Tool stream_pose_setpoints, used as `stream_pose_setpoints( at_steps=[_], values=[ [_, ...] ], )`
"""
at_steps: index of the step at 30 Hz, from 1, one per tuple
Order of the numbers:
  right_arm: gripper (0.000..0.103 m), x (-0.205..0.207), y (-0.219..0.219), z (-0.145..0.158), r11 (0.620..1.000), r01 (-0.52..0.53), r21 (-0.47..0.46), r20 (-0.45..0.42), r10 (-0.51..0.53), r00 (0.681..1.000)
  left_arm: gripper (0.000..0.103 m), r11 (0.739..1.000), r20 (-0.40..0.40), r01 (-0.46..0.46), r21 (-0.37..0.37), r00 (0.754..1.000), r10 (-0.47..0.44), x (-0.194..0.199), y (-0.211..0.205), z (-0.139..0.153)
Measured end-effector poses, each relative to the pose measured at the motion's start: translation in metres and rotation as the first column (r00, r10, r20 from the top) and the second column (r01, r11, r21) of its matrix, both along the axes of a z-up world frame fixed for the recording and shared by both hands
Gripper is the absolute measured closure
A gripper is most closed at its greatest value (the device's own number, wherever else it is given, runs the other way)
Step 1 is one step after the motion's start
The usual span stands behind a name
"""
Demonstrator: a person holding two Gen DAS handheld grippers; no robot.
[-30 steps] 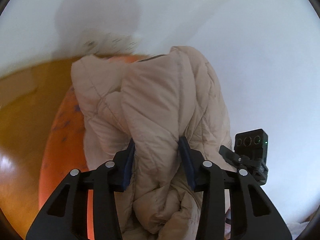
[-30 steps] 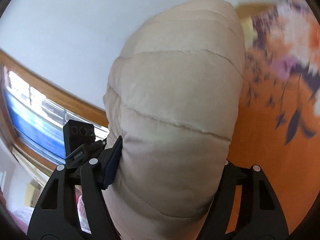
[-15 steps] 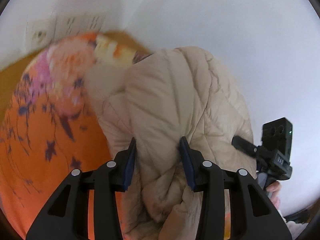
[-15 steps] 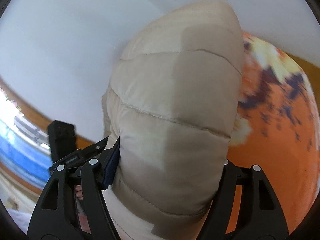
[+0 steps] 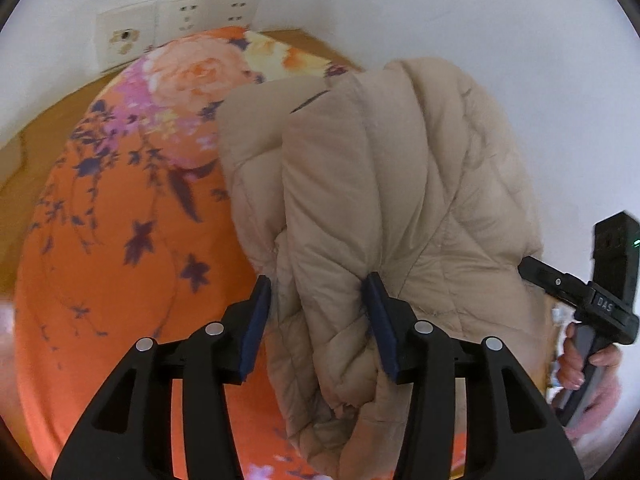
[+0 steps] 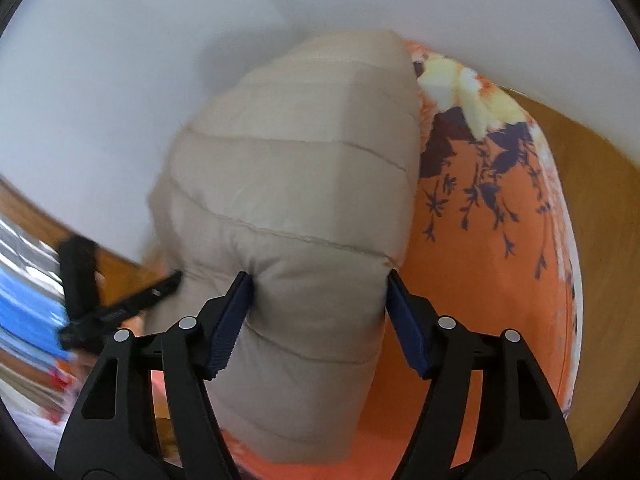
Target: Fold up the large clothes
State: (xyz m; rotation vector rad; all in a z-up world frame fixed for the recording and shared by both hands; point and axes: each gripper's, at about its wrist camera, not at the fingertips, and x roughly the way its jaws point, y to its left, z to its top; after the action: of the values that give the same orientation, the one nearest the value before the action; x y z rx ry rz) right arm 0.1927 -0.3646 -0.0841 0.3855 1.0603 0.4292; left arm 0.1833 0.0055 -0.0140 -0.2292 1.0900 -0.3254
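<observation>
Beige puffer jacket (image 5: 384, 216) is hanging bunched above the orange floral bedspread (image 5: 120, 280), near its wall-side edge. Left gripper (image 5: 318, 312) is opening with a fold between its jaws; right gripper (image 6: 318, 308) is closing, pinching the padding.

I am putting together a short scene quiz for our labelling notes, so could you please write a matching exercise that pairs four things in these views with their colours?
Things:
1. puffer jacket
2. bedspread
3. wall sockets
4. sleeve

Colours:
A. fluffy pink
B. white
C. beige
D. orange with a flower print

Pairs: 1-C, 2-D, 3-B, 4-A
</observation>
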Motion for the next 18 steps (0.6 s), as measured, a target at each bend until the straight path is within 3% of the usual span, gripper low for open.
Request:
stream_pose_setpoints(
  at_steps=[5, 9, 14, 16, 18],
  values=[
    [0.032, 0.015, 0.003, -0.011, 0.991, -0.058, -0.117, 0.032, 0.063, 0.998, 0.052, 0.997, -0.023, -0.055, 0.05, 0.998, 0.057, 0.004, 0.011, -0.017],
    [0.024, 0.021, -0.005, -0.024, 0.997, -0.03, -0.077, -0.003, 0.03, 1.0, 0.046, 0.993, -0.007, -0.068, 0.095, 0.998, 0.069, 0.01, 0.009, -0.02],
    [0.023, 0.009, -0.026, -0.024, 0.998, 0.051, -0.027, 0.002, -0.051, 0.999, 0.037, 0.988, 0.037, -0.093, 0.125, 0.995, 0.089, -0.001, 0.01, -0.005],
    [0.022, -0.003, -0.035, -0.02, 0.996, 0.085, -0.036, 0.008, -0.085, 0.996, 0.03, 0.986, 0.054, -0.095, 0.139, 0.995, 0.088, -0.012, 0.011, 0.003],
    [0.015, -0.016, -0.039, -0.013, 0.993, 0.102, -0.064, 0.027, -0.101, 0.995, 0.021, 0.983, 0.082, -0.092, 0.158, 0.993, 0.08, -0.023, 0.011, 0.015]
  ],
)
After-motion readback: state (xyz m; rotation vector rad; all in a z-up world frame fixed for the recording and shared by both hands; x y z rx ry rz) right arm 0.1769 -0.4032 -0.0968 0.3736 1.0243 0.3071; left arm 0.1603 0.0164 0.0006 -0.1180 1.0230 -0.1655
